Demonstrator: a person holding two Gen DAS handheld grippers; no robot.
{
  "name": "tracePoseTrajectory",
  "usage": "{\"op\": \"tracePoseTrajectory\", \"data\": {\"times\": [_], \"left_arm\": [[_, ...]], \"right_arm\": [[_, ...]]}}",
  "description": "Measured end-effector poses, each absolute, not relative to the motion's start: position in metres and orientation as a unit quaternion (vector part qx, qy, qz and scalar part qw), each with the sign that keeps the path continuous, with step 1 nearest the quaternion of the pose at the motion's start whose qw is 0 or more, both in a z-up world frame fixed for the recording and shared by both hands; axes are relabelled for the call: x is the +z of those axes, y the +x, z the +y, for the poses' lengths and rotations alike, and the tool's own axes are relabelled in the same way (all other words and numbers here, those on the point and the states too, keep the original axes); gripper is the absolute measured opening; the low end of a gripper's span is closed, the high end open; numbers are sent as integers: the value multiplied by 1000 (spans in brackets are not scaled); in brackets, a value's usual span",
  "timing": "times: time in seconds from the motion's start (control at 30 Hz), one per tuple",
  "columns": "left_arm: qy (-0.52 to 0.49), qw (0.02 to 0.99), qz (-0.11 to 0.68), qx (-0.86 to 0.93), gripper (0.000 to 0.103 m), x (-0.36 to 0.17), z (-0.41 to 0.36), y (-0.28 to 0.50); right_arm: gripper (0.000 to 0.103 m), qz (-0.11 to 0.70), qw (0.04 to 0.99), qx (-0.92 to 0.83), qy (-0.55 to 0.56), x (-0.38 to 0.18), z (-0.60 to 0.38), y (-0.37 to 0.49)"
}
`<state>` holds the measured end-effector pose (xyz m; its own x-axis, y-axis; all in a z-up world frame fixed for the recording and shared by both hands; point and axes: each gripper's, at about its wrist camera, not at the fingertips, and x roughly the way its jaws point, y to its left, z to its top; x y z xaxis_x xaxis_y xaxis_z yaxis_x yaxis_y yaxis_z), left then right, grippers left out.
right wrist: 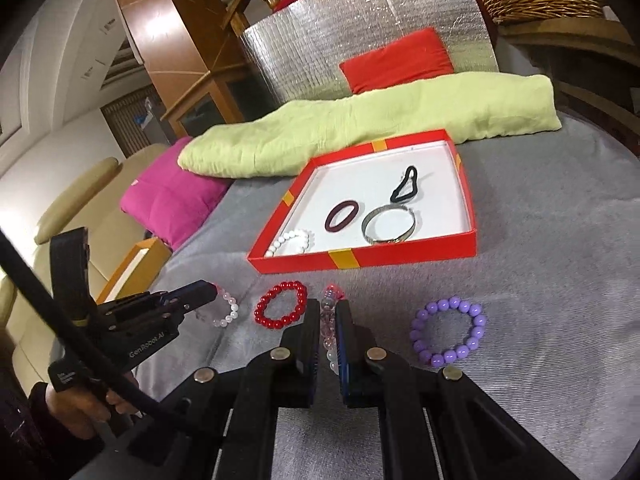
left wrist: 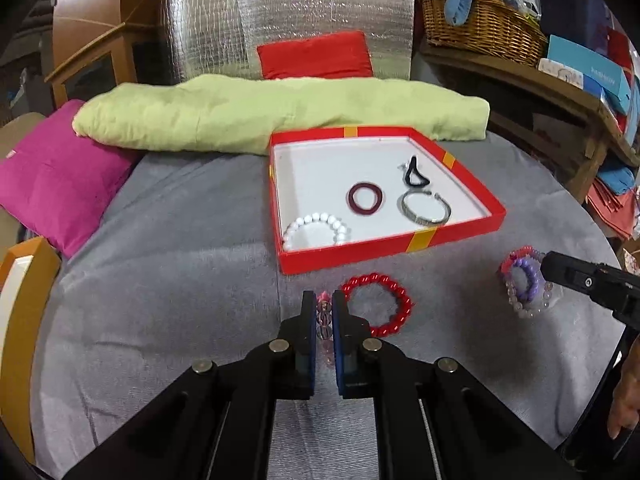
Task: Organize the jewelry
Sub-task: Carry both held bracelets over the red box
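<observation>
A red box (left wrist: 460,226) (right wrist: 400,258) on the grey cloth holds a white bead bracelet (left wrist: 316,226), a maroon ring (left wrist: 364,197), a silver bangle (left wrist: 426,208) and a black hair tie (left wrist: 416,174). My left gripper (left wrist: 323,312) is shut on a pink bead bracelet (left wrist: 322,320) (right wrist: 228,308). My right gripper (right wrist: 329,322) is shut on a clear pink bead bracelet (right wrist: 329,320) (left wrist: 528,306). A red bead bracelet (left wrist: 378,304) (right wrist: 282,306) lies between them. A purple bead bracelet (right wrist: 450,330) lies right of my right gripper.
A folded green cloth (left wrist: 280,116) lies behind the box, with a magenta cushion (left wrist: 56,176) at the left and a red cushion (left wrist: 316,56) on silver foil behind. A wicker basket (left wrist: 480,24) and boxes stand on a shelf at the right.
</observation>
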<state>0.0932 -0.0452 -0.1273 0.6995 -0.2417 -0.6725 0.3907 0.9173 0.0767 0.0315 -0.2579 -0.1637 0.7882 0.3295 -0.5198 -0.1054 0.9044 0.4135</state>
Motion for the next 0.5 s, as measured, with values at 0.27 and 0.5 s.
{"op": "tracePoseTrajectory", "data": {"times": [0.27, 0.5], "left_arm": [[137, 924, 330, -138, 7, -105, -71, 75], [154, 933, 296, -133, 7, -80, -85, 68]], "right_arm": [[9, 285, 930, 117, 198, -152, -272, 23], [9, 259, 937, 119, 202, -132, -281, 23]]}}
